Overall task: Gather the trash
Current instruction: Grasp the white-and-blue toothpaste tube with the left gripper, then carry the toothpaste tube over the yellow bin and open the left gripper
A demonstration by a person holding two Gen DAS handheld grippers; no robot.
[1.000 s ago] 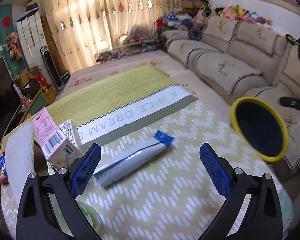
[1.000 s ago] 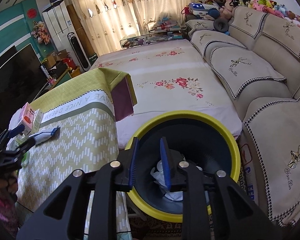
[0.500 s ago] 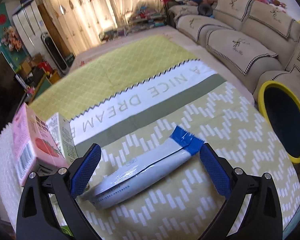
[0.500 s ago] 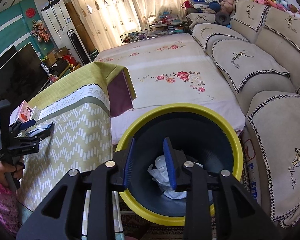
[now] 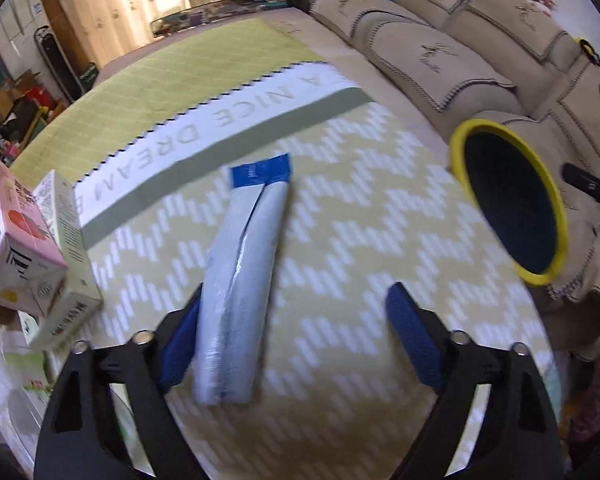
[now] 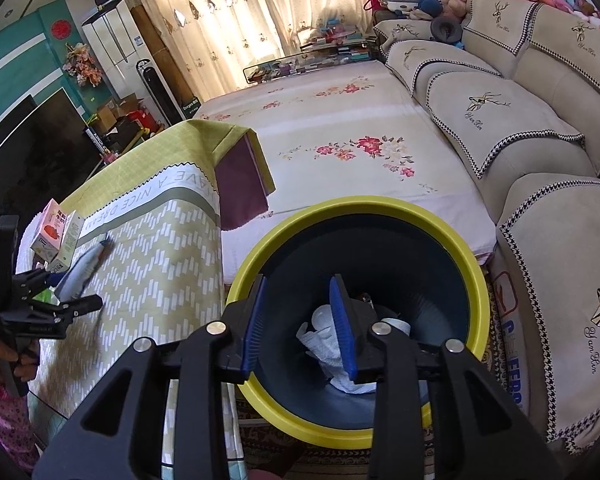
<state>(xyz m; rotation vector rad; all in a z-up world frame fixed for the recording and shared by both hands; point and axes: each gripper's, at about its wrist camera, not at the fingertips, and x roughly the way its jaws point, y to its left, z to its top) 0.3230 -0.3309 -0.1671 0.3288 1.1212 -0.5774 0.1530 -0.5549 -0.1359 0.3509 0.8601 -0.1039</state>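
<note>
A sofa [image 6: 512, 120] with beige covers runs along the right side, and a low table under a green patterned cloth [image 5: 340, 280] fills the left. Between them on the floor stands a dark bin [image 6: 456, 264] with a yellow rim; inside it lie crumpled white tissue [image 6: 320, 344] and some other pale scraps, too small to tell apart. The right gripper [image 6: 300, 324] hangs over the bin's mouth, jaws a narrow gap apart with nothing between them, released. On the cloth's left edge stand two cartons close together, a pink box [image 5: 12, 240] and a slimmer green box [image 5: 66, 256] just beside it. Near the middle of the cloth lies the trash still to be taken, a grey wrapper [image 5: 240, 276] with a blue end, long and flattened. The left gripper [image 5: 296, 332] is down around the wrapper's near end; its jaws have just been closing, the left pad against the wrapper and the right pad well clear, so it is not yet clenched.
</note>
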